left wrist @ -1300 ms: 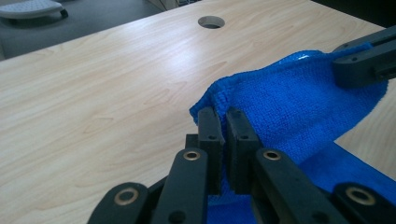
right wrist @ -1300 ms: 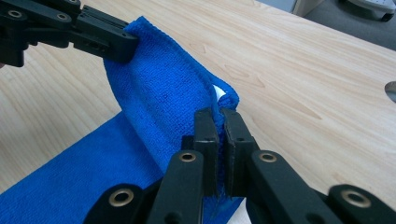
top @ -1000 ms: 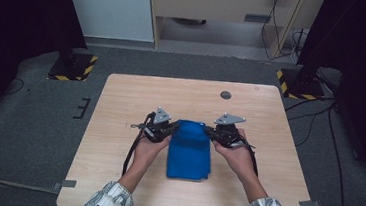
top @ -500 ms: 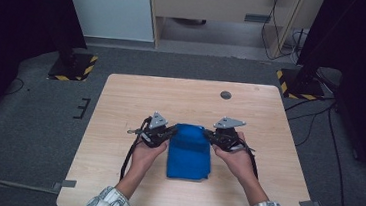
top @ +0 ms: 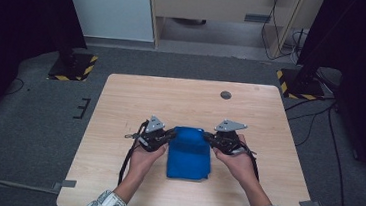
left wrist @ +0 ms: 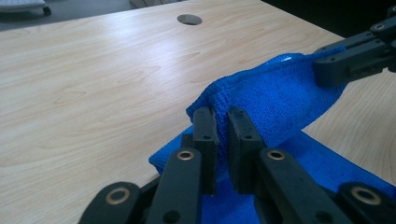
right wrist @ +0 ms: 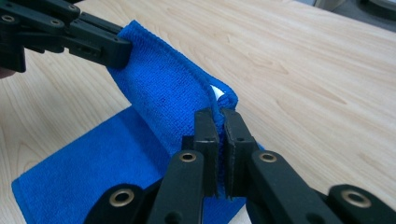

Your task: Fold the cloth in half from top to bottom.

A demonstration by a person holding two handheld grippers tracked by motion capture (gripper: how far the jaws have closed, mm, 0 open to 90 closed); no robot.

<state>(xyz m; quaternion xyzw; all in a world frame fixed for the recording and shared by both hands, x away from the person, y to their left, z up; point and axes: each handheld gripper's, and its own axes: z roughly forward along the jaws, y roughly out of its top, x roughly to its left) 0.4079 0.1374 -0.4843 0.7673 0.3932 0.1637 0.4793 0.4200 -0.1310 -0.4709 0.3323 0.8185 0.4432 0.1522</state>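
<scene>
Blue cloth (top: 189, 153) lies on the table (top: 120, 107), on the person's side of the table's round hole (top: 226, 94). Its long axis runs from the hole toward the person. The far edge is lifted and stretched crosswise. Left gripper (top: 169, 134) is clamped on the far left corner, jaws nearly together with cloth between. Right gripper (top: 209, 137) is clamped likewise on the far right corner.

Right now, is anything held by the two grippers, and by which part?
Yes. Both hold the blue cloth by its far edge: the left gripper pinches one far corner, the right gripper the other, lifting that edge off the table.
</scene>
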